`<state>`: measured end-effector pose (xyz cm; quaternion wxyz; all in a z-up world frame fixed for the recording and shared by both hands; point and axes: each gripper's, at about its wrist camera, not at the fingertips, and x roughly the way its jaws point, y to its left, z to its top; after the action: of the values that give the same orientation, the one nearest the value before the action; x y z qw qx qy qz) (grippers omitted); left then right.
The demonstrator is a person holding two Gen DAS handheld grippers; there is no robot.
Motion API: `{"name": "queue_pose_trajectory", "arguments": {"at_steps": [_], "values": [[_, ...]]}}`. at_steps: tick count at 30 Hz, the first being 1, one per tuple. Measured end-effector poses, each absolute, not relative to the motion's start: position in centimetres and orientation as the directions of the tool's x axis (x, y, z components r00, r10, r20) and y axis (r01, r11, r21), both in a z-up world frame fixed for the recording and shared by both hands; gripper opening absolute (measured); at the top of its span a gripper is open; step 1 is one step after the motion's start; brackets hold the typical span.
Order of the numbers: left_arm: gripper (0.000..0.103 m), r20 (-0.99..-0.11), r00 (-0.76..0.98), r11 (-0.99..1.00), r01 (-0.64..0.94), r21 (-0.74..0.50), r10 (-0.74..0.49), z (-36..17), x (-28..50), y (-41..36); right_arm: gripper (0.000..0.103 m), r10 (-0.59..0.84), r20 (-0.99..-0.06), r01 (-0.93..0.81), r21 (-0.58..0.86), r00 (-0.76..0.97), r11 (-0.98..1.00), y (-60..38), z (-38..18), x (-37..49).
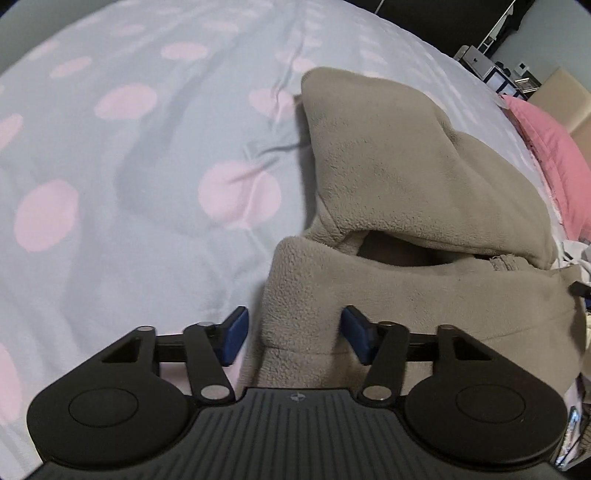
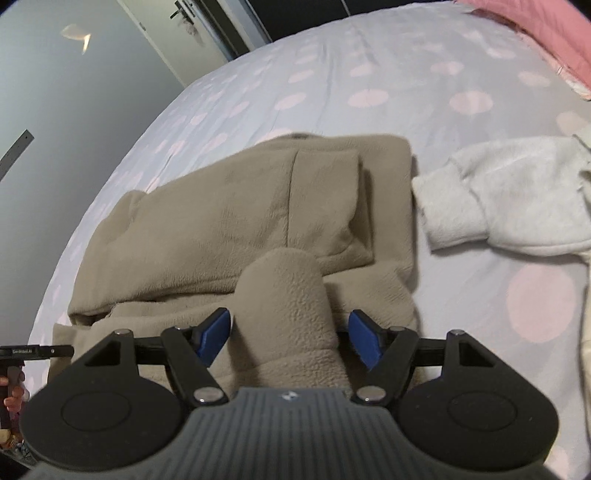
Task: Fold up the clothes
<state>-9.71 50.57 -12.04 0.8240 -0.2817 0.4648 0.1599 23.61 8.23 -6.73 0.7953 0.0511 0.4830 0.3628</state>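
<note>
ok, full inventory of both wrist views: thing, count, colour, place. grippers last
fleece garment: 1, taupe, partly folded on the bed, a fold of it between each gripper's fingers
fluffy garment: 1, white, on the bed beside the fleece, apart from it
bedsheet: 1, pale grey with pink dots, under everything
pillow: 1, pink, at the bed's far edge
door: 1, pale with a dark handle, in the background of the right wrist view
shelving: clutter, too small to tell, in the background of the left wrist view
left gripper: black, blue pads, jaws apart around fleece
right gripper: same build, jaws apart around fleece
hand: partly seen at the left edge of the right wrist view
</note>
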Motion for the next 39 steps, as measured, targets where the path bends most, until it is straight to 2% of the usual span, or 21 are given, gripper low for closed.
{"name": "queue_pose_trajectory", "arguments": {"at_steps": [1,2,4,5,8,17,26,32,39], "values": [[0.042,-0.853,0.522,0.791,-0.521,-0.321,-0.002,-12.0,-9.6,50.6,0.063,0.627,-0.732,-0.527,0.434,0.267,0.731,8.3,-6.9,23.6],[0.04,-0.852,0.524,0.795,-0.517,-0.317,0.001,-12.0,-9.6,50.5,0.051,0.63,-0.729,-0.527,0.437,0.267,0.729,8.3,-7.0,23.6],[0.036,-0.847,0.532,0.802,-0.511,-0.311,0.011,-12.0,-9.5,50.3,0.041,0.627,-0.729,-0.533,0.428,0.273,0.73,8.3,-6.7,23.3],[0.028,-0.841,0.541,0.799,-0.511,-0.317,0.012,-11.8,-9.6,50.3,0.032,0.627,-0.728,-0.537,0.424,0.276,0.729,8.3,-6.6,23.2],[0.018,-0.816,0.578,0.786,-0.514,-0.344,0.021,-10.8,-10.4,50.1,0.023,0.646,-0.708,-0.562,0.422,0.285,0.711,7.9,-5.4,22.4],[0.014,-0.657,0.74,0.806,-0.473,-0.357,0.144,-3.8,-14.2,47.0,0.02,0.69,-0.589,-0.635,0.352,0.421,0.688,3.6,0.5,16.5],[0.014,-0.551,0.806,0.873,-0.412,-0.259,0.217,3.5,-14.9,44.2,0.018,0.729,-0.412,-0.699,0.255,0.547,0.668,-1.8,6.7,9.9],[0.014,-0.481,0.838,0.906,-0.383,-0.181,0.258,8.1,-14.7,42.7,0.018,0.713,-0.379,-0.713,0.172,0.589,0.68,-0.1,9.9,11.5],[0.014,-0.473,0.821,0.911,-0.403,-0.086,0.318,10.8,-7.9,44.9,0.018,0.673,-0.36,-0.701,0.07,0.646,0.71,4.5,13.0,17.9]]}}
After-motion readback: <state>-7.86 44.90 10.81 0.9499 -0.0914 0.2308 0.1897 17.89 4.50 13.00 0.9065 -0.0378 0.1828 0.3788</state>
